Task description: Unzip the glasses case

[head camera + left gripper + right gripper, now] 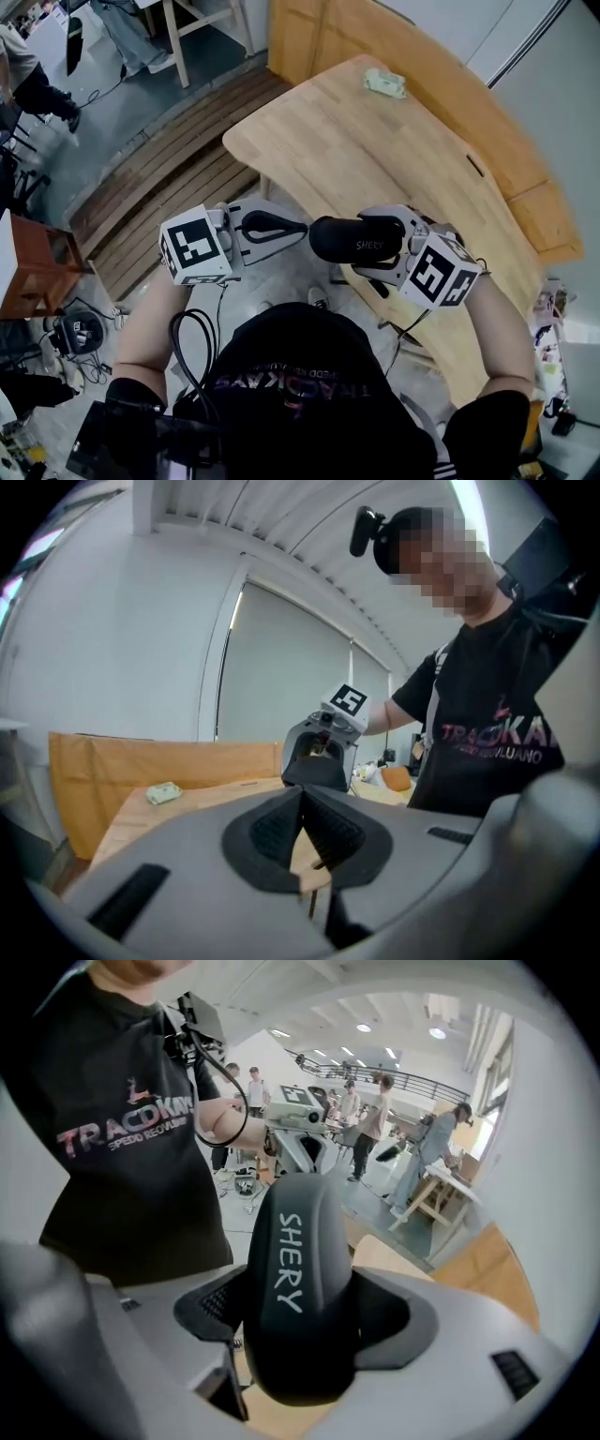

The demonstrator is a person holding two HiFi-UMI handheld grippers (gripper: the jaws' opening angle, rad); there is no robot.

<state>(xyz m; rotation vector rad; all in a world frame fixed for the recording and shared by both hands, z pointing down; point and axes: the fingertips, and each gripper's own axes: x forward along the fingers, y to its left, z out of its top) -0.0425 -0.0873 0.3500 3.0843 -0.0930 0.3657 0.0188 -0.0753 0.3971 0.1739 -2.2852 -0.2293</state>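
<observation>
The right tongs (364, 242) are clamped on the glasses case (334, 236), one pad on each long side of the black shell, with its white lettering facing up. In the right gripper view the case (295, 1269) fills the gap between the pads of those tongs (302, 1312) and sticks out well beyond them.

The case is held in the air in front of the person's chest, just off the near edge of the wooden desk (375, 141).

The left tongs (302, 227) are shut, with their tips at the free left end of the case. The left gripper view shows those tongs (302, 808) with pads pressed together. I cannot tell whether they pinch the zip pull.

A small pale packet (384, 82) lies at the far side of the desk, well apart from both tongs.
</observation>
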